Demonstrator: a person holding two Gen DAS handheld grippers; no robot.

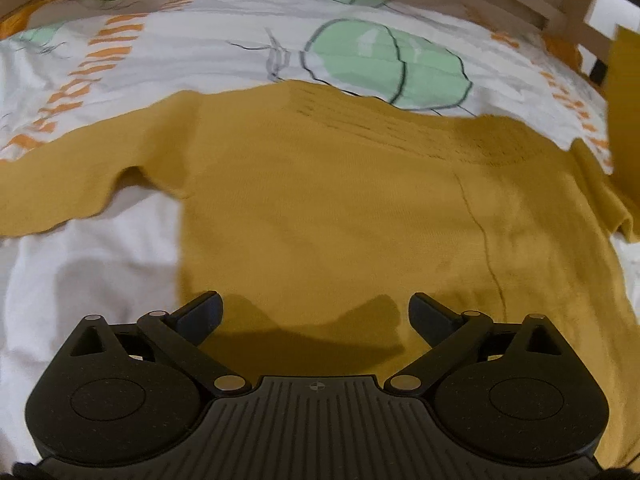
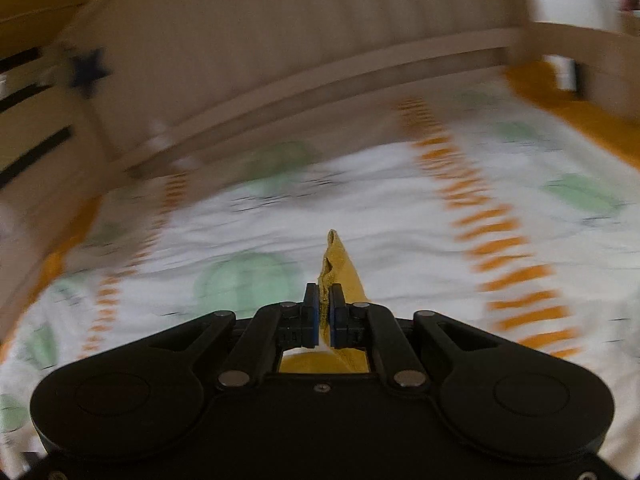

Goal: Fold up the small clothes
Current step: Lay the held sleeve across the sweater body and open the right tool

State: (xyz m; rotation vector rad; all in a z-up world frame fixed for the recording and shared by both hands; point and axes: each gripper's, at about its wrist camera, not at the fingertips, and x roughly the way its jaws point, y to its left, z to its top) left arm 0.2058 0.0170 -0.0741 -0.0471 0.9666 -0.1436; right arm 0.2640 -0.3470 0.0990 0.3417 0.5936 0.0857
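Here the left gripper [image 1: 316, 316] gapes wide over the mustard sweater [image 1: 340, 208] mid-frame; the right gripper [image 2: 324, 312] pinches its fabric above the patterned bedsheet [image 2: 400, 216], wooden bed rail [image 2: 320, 76] behind.

Mustard sweater [image 1: 340, 208]; orange-striped, green-blotched sheet [image 1: 192, 52]

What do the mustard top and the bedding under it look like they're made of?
The mustard top looks like fine matte knit, probably cotton: ribbed rows show near its far edge, and it lies limp. The bed cover seems thin woven cotton, smooth and softly wrinkled, with printed green and orange motifs. Fibre content is a guess.
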